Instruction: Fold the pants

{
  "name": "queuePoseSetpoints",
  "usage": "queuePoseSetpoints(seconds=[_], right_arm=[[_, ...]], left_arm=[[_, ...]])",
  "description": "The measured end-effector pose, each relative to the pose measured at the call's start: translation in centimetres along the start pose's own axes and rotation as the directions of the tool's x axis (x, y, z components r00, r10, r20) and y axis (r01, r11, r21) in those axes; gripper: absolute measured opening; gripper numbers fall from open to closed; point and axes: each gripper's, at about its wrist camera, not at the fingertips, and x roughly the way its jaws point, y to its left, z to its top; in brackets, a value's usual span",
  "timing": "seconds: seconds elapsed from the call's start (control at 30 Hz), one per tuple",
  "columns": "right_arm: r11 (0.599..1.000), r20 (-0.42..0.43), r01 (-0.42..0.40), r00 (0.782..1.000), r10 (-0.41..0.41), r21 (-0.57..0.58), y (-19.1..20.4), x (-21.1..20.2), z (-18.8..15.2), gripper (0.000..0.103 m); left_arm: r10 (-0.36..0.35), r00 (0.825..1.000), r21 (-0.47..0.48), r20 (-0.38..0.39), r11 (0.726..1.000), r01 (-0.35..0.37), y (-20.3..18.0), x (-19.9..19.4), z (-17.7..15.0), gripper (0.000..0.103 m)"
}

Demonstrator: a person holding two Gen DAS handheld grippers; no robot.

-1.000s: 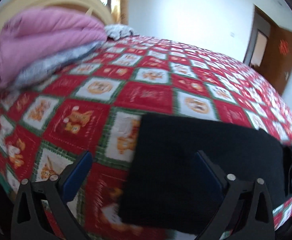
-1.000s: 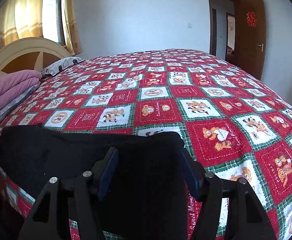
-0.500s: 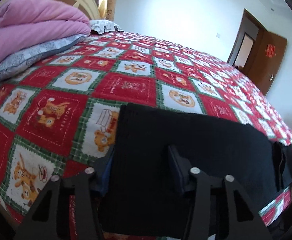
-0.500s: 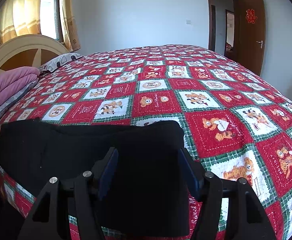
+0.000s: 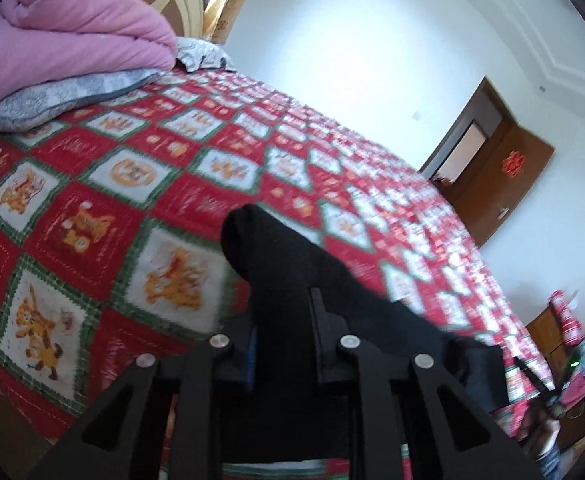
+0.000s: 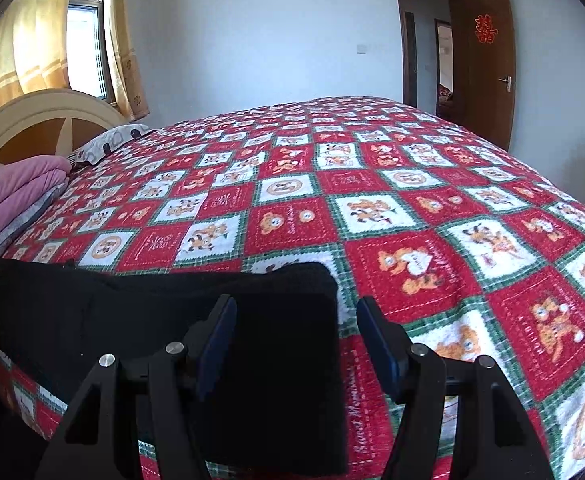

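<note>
Black pants (image 6: pixel 140 320) lie along the near edge of a bed with a red, white and green bear quilt (image 6: pixel 372 208). My left gripper (image 5: pixel 282 320) is shut on one end of the pants (image 5: pixel 276 264) and holds that end lifted off the quilt, bunched between the fingers. My right gripper (image 6: pixel 294 332) is open, low over the other end of the pants; its left finger is over the black cloth and its right finger (image 6: pixel 376 332) is just past the cloth's right edge, over the quilt.
A folded pink duvet (image 5: pixel 64 44) on a grey pillow (image 5: pixel 64 96) sits by the cream headboard (image 6: pixel 40 120). A brown door (image 6: pixel 488 64) stands open at the far right. Clutter stands on the floor beyond the bed's corner (image 5: pixel 572 352).
My left gripper closed on the pants end and lifted it, tilting toward the right. My right gripper stayed open and shifted slightly toward the pants' right edge.
</note>
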Motion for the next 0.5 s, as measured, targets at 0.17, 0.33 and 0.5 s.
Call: queuePoseSetpoints(seconds=[0.17,0.33,0.5], right_arm=[[1.0,-0.005,0.031,1.0,-0.031,0.001,-1.1,-1.2,1.3,0.064],[0.998,0.009,0.065,0.998,-0.065,0.005,-2.1,-2.2,2.2,0.064],[0.997,-0.012,0.074,0.997,-0.074,0.02,-2.9,-1.7,2.2,0.064]], left_arm=[[-0.107,0.994,-0.013,0.005,0.994,0.107,-4.2,-1.1,0.8,0.021],[-0.178,0.984,0.062,-0.007,0.982,0.178,-9.8,-0.9,0.8,0.021],[-0.212,0.976,0.136,-0.053,0.967,0.218,-14.6,0.8,0.3,0.021]])
